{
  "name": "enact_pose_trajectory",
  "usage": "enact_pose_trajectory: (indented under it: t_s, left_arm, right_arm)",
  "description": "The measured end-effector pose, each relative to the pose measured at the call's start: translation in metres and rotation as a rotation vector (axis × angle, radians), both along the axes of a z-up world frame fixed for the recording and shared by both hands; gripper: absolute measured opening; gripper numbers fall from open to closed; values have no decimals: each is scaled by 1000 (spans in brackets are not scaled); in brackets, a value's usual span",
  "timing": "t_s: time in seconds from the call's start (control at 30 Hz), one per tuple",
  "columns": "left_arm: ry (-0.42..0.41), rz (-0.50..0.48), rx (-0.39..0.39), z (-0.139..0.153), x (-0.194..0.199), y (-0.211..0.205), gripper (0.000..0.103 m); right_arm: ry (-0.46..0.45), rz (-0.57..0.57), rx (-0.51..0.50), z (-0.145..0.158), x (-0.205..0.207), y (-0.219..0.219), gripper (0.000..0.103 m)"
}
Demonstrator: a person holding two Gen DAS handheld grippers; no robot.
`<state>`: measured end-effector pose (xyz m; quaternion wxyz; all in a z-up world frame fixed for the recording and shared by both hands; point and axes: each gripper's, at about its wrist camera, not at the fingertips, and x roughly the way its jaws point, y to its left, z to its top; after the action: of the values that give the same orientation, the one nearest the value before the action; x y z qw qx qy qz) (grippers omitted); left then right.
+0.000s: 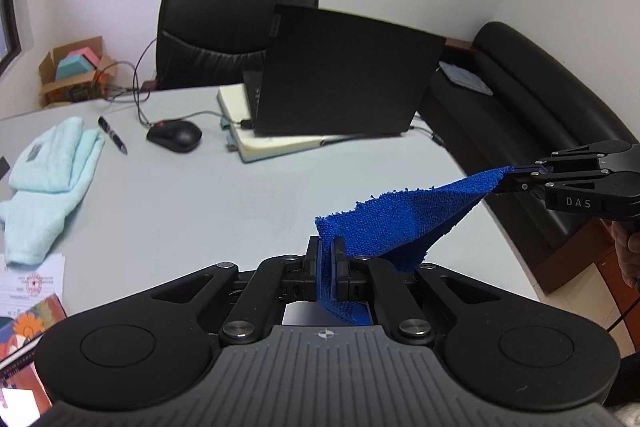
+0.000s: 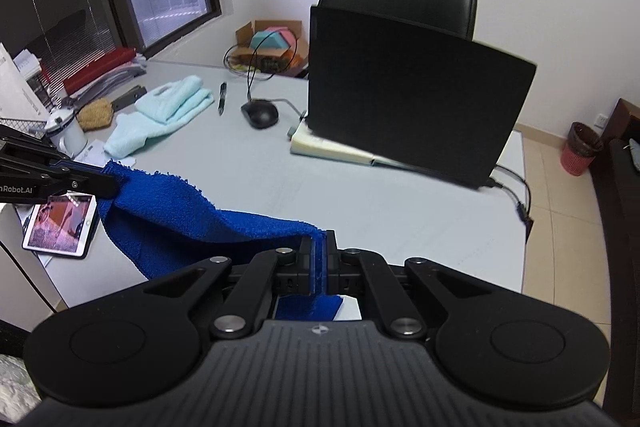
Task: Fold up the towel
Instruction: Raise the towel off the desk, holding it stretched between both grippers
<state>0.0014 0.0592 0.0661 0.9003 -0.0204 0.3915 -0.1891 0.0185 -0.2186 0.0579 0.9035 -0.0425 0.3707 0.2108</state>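
A dark blue towel [image 1: 400, 219] hangs stretched in the air between my two grippers, above the front of the grey desk [image 1: 224, 195]. My left gripper [image 1: 327, 247] is shut on one corner of it. My right gripper [image 1: 520, 177] is shut on the other corner, at the right of the left wrist view. In the right wrist view the blue towel [image 2: 192, 215] runs from my right gripper [image 2: 318, 243] leftward to my left gripper [image 2: 108, 183]. Its lower part sags below both grippers and is partly hidden behind them.
On the desk [image 2: 360, 211]: an open black laptop [image 1: 344, 79] on a notebook, a black mouse [image 1: 175, 135], a pen [image 1: 113, 135], a crumpled light blue towel [image 1: 48, 167], a tablet [image 2: 60, 227] at the left edge. A black office chair [image 1: 236, 23] and sofa [image 1: 532, 107] stand beyond.
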Motion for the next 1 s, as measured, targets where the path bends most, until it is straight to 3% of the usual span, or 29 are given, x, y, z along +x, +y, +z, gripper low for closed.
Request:
enact_pose_trajectory:
  t_s: [0.43, 1.0]
  left_arm:
    - [-87, -54, -3, 35, 14, -12, 4]
    - [-133, -68, -34, 57, 11, -12, 4]
  right_arm:
    - [-102, -87, 0, 40, -9, -24, 3]
    - [-140, -87, 58, 68, -21, -31, 3]
